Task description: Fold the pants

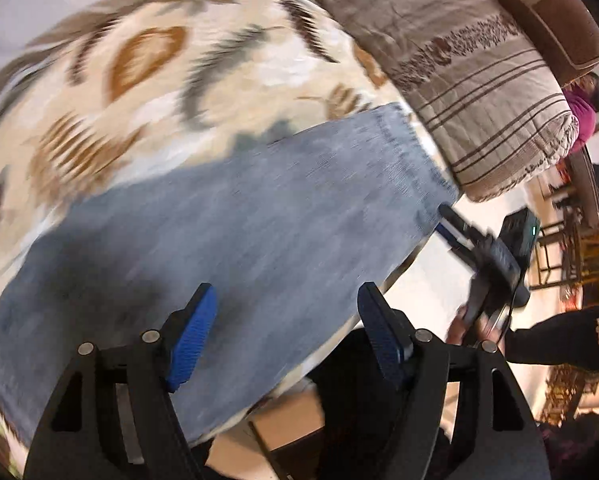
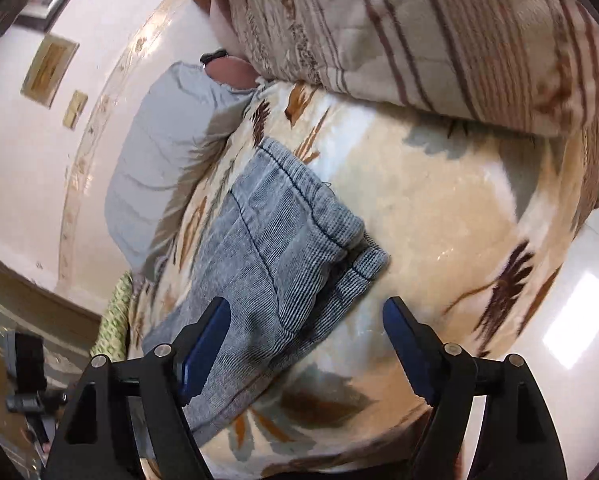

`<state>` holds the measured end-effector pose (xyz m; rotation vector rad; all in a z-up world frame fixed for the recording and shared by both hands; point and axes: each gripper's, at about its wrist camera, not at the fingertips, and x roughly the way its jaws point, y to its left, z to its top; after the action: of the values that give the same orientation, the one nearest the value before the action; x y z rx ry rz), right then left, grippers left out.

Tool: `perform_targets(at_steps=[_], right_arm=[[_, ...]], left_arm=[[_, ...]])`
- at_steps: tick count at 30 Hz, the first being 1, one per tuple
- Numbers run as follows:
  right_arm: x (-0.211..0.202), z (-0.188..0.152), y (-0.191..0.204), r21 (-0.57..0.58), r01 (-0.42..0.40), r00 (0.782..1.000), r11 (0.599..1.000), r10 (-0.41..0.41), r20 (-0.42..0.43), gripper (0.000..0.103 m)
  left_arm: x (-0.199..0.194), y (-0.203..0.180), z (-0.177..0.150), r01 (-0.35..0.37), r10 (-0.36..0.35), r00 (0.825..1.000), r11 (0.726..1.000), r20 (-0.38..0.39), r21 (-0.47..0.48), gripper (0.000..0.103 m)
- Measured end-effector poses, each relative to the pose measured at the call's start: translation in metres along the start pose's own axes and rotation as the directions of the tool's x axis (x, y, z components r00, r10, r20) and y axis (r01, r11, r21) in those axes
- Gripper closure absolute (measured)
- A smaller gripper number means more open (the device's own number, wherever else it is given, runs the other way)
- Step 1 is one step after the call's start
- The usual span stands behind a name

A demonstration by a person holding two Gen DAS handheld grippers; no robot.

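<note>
Blue-grey denim pants [image 1: 227,232] lie flat on a cream floral blanket [image 1: 171,80] over a bed. My left gripper [image 1: 287,300] is open just above the pants, near their near edge, holding nothing. In the left wrist view my right gripper [image 1: 451,220] shows at the pants' hem end on the right. In the right wrist view the pants' hem [image 2: 283,240] lies ahead, folded in layers. My right gripper [image 2: 305,314] is open over that end, its left finger above the cloth.
A striped beige folded quilt [image 1: 479,80] lies on the bed beyond the pants; it also shows in the right wrist view [image 2: 439,40]. A grey pillow [image 2: 167,152] lies at the left. The bed edge and white floor [image 2: 587,320] are at the right. A person [image 1: 583,116] sits far off.
</note>
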<state>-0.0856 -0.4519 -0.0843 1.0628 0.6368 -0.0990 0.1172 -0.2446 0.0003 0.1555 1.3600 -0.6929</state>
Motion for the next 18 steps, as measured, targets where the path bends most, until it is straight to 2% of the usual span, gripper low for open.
perform_targets(at_steps=[3, 9, 15, 18], right_arm=[[0.008, 0.005, 0.000, 0.023, -0.125, 0.992, 0.992, 0.125, 0.004, 0.022], [0.015, 0.006, -0.013, 0.064, -0.235, 0.972, 0.970, 0.235, 0.005, 0.024], [0.018, 0.006, -0.028, 0.120, -0.322, 0.947, 0.939, 0.321, 0.022, 0.025], [0.019, 0.006, -0.032, 0.129, -0.351, 0.936, 0.928, 0.350, 0.029, 0.025]], left_arm=[[0.026, -0.029, 0.048, 0.016, -0.015, 0.999, 0.999, -0.037, 0.030, 0.031], [0.073, -0.077, 0.124, 0.031, -0.022, 0.995, 0.995, -0.092, 0.098, 0.031], [0.123, -0.099, 0.169, 0.042, -0.015, 0.986, 0.986, -0.166, 0.160, 0.031], [0.143, -0.107, 0.179, 0.047, 0.000, 0.978, 0.975, -0.210, 0.219, 0.031]])
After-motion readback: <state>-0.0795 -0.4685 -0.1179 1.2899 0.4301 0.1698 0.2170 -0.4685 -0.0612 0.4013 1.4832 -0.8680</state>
